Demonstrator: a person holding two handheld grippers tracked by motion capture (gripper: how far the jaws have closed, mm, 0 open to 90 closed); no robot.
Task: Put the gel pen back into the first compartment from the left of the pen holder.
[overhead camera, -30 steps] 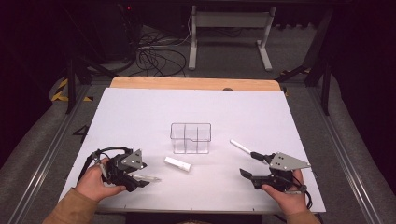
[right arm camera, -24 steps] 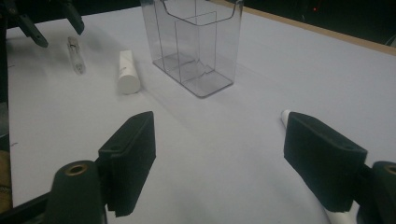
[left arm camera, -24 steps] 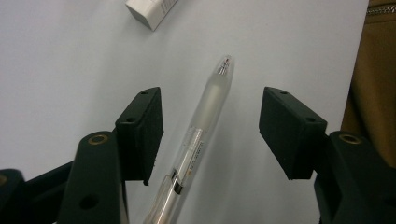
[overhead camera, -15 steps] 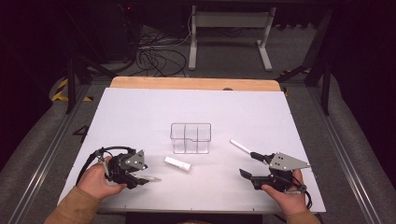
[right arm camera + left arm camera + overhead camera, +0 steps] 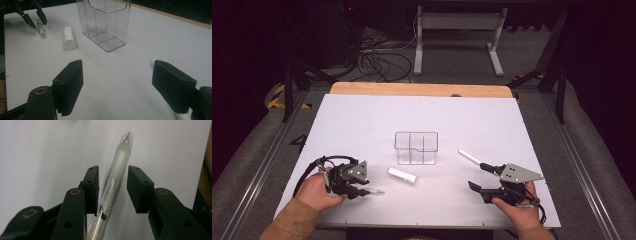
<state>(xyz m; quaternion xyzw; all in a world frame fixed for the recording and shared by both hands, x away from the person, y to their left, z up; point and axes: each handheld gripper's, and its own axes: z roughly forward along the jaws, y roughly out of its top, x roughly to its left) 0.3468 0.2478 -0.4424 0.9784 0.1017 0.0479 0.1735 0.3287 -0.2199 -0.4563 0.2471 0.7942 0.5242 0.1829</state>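
Left gripper [image 5: 362,189] low over the white table [image 5: 362,120] at front left, jaws just been closing around the frosted translucent pen [image 5: 117,173], which lies flat between the pads; one pad looks against the barrel, the other clear, so not clamped. Right gripper [image 5: 479,177] at front right, jaws wide apart, nothing between them. Clear plastic divided organiser box [image 5: 416,148] at table centre, short white cylinder [image 5: 402,175] just in front of it
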